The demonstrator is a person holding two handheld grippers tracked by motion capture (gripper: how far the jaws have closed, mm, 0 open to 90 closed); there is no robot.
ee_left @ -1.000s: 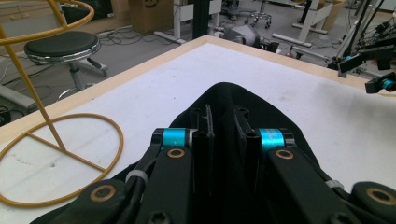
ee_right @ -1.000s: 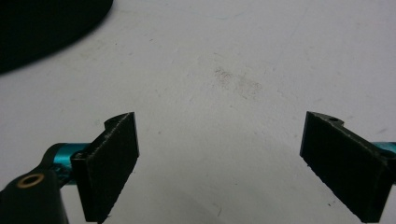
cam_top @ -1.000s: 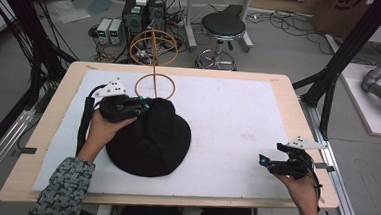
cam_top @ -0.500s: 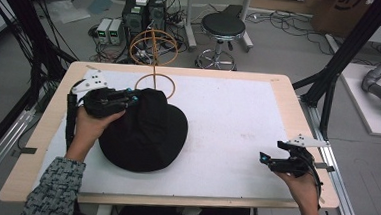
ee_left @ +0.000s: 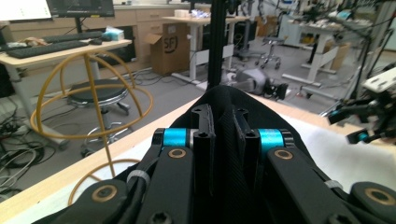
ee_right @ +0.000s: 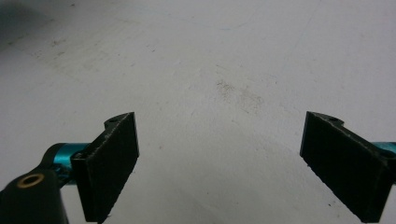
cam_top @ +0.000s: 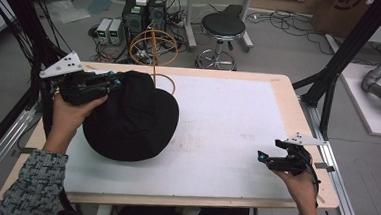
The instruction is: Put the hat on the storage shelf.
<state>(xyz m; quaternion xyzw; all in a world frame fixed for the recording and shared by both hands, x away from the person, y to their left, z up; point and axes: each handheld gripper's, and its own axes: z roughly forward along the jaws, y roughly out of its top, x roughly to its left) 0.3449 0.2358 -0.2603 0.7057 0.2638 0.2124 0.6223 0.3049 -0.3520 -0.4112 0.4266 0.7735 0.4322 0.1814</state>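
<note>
High view: wooden table (cam_top: 284,93) under a white mat (cam_top: 228,120), lab floor behind. A black hat (cam_top: 132,119) at centre left is pinched at its brim by the left gripper (cam_top: 111,81), apparently bound for the wire hat stand (cam_top: 154,47); it has been carried up-left since earlier.

Left gripper view: jaws narrowed on hat fabric.

Right gripper view: right gripper (ee_right: 219,163) spread wide, idle, unmoved.

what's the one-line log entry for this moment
left gripper: shut on black hat, lifting its edge | right gripper: open, near table edge | wire hat stand: bare, behind hat
</note>
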